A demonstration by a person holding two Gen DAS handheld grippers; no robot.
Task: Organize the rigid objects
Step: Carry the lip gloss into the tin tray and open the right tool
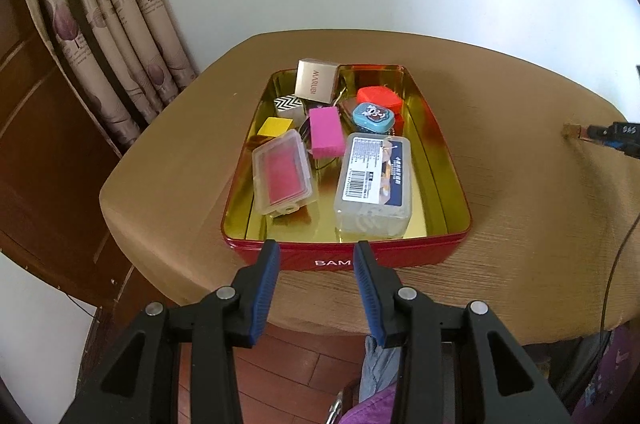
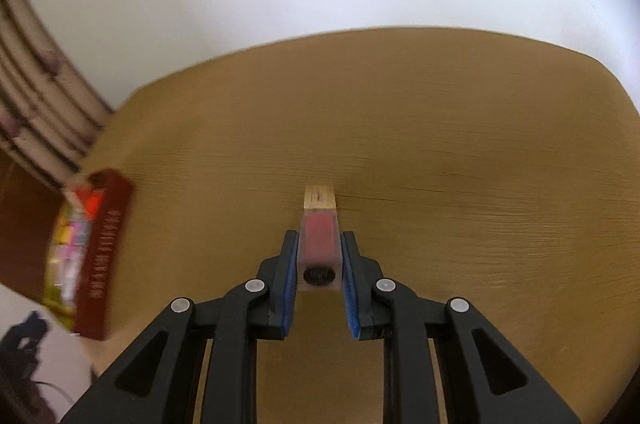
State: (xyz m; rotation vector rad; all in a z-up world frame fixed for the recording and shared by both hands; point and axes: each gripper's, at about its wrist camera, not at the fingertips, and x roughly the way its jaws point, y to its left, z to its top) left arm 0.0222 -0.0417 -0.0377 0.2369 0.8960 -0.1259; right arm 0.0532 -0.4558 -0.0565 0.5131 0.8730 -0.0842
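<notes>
A red tin tray point(image 1: 420, 254) with a gold inside sits on the tan table. It holds a clear case with a pink pad point(image 1: 283, 173), a clear labelled box point(image 1: 375, 181), a pink block point(image 1: 326, 131), a yellow block point(image 1: 274, 126), a zigzag box point(image 1: 288, 105), a beige box point(image 1: 316, 80), a blue tin point(image 1: 374, 117) and a red block point(image 1: 378, 97). My left gripper point(image 1: 315, 254) is open and empty at the tray's near wall. My right gripper point(image 2: 319, 244) is shut on a small clear bottle with red fill and a wooden cap point(image 2: 319, 220), above the table. The tray point(image 2: 105, 236) is blurred at far left.
Patterned curtains point(image 1: 120, 24) and a brown wooden panel stand at the left. A white wall lies behind the table. A black cable point(image 1: 612, 276) hangs off the table's right edge. The wood floor and purple cloth point(image 1: 368, 412) lie below the table's near edge.
</notes>
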